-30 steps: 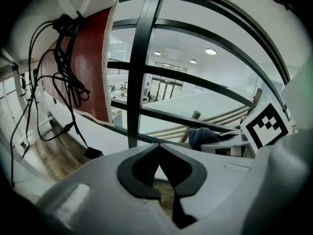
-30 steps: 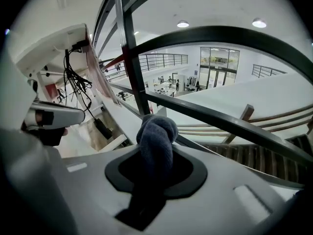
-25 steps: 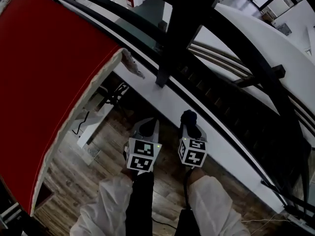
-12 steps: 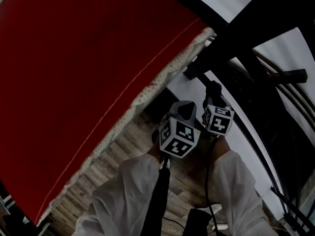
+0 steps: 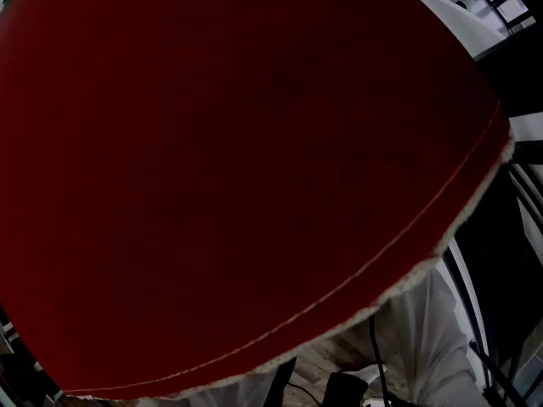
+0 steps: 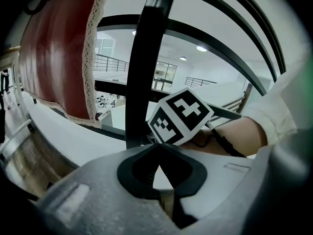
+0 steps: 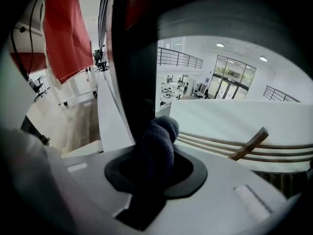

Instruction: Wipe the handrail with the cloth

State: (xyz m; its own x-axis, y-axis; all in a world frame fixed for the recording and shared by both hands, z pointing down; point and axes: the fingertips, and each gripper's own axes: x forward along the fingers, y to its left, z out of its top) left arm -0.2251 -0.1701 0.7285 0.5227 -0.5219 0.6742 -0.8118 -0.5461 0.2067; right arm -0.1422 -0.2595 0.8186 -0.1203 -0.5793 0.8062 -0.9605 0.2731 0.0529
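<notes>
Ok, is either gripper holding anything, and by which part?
The right gripper is shut on the dark cloth, pinching a bunched fold, and a wad pokes past its tips. The left gripper is shut and empty.

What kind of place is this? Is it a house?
Probably not: it looks like an upper floor of a big hall. There's a black railing, a red banner hanging beside it, and more railed balconies across the open space.
</notes>
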